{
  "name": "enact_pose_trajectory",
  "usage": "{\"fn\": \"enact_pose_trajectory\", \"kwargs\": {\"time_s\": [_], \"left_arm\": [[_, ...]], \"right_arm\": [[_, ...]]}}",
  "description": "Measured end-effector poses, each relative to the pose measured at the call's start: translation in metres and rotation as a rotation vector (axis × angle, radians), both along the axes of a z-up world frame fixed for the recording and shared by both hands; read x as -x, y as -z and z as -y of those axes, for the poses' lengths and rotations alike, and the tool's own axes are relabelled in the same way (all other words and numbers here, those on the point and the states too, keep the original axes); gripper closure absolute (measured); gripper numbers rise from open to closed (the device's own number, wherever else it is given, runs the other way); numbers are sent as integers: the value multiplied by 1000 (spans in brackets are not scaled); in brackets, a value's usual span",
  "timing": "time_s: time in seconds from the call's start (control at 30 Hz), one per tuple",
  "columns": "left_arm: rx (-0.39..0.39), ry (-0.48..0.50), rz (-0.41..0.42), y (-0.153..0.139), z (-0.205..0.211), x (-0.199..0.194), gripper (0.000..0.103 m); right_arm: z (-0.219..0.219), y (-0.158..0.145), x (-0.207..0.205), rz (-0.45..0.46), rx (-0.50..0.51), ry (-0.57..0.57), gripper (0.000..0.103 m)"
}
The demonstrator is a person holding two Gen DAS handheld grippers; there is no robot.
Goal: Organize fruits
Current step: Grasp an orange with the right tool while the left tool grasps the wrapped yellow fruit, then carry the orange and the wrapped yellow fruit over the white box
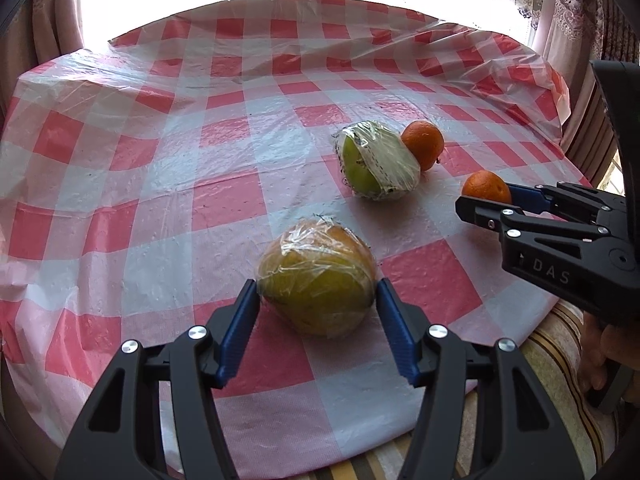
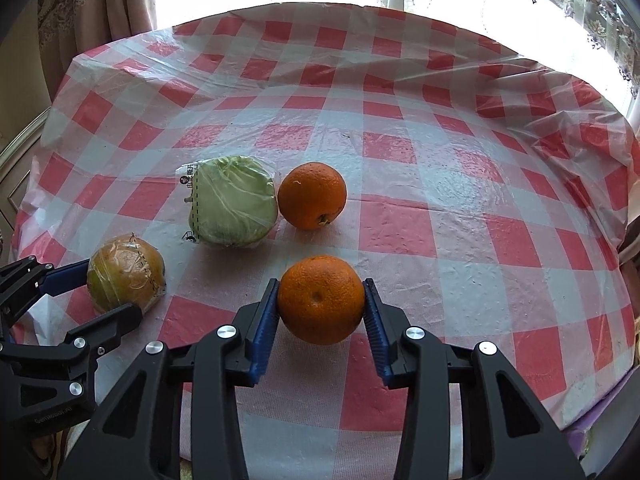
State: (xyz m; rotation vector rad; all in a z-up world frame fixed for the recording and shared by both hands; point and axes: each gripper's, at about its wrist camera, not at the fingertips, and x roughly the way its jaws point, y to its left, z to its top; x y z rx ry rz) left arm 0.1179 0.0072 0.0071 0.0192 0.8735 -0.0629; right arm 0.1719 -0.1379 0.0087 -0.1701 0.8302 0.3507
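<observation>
My left gripper (image 1: 318,300) is shut on a yellow-green fruit wrapped in clear film (image 1: 317,275), its blue pads pressing both sides; the same wrapped fruit (image 2: 125,273) shows at the left of the right wrist view, between the left gripper's (image 2: 110,288) fingers. My right gripper (image 2: 321,304) is shut on an orange (image 2: 321,299), which rests on the checked tablecloth (image 2: 440,208). In the left wrist view that orange (image 1: 486,187) sits in the right gripper (image 1: 486,200) at the right. A film-wrapped green fruit (image 2: 236,205) and a second orange (image 2: 312,195) lie side by side further back.
The round table (image 1: 120,160) carries a red-and-white checked plastic cloth, crumpled at the far right edge (image 2: 580,120). Curtains (image 2: 100,12) and a bright window stand behind it. A striped cushion (image 1: 560,356) lies below the near right edge, beside a person's hand (image 1: 600,344).
</observation>
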Motion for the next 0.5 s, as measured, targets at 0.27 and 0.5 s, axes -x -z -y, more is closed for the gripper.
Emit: {"fn": "enact_pose_trajectory", "kwargs": {"time_s": [0.27, 0.5], "left_arm": [[-16, 15, -6, -6, 9, 6, 44], [-22, 42, -24, -9, 21, 13, 44]], "right_arm": [[14, -4, 10, -6, -32, 8, 63], [27, -7, 21, -16, -55, 14, 63]]}}
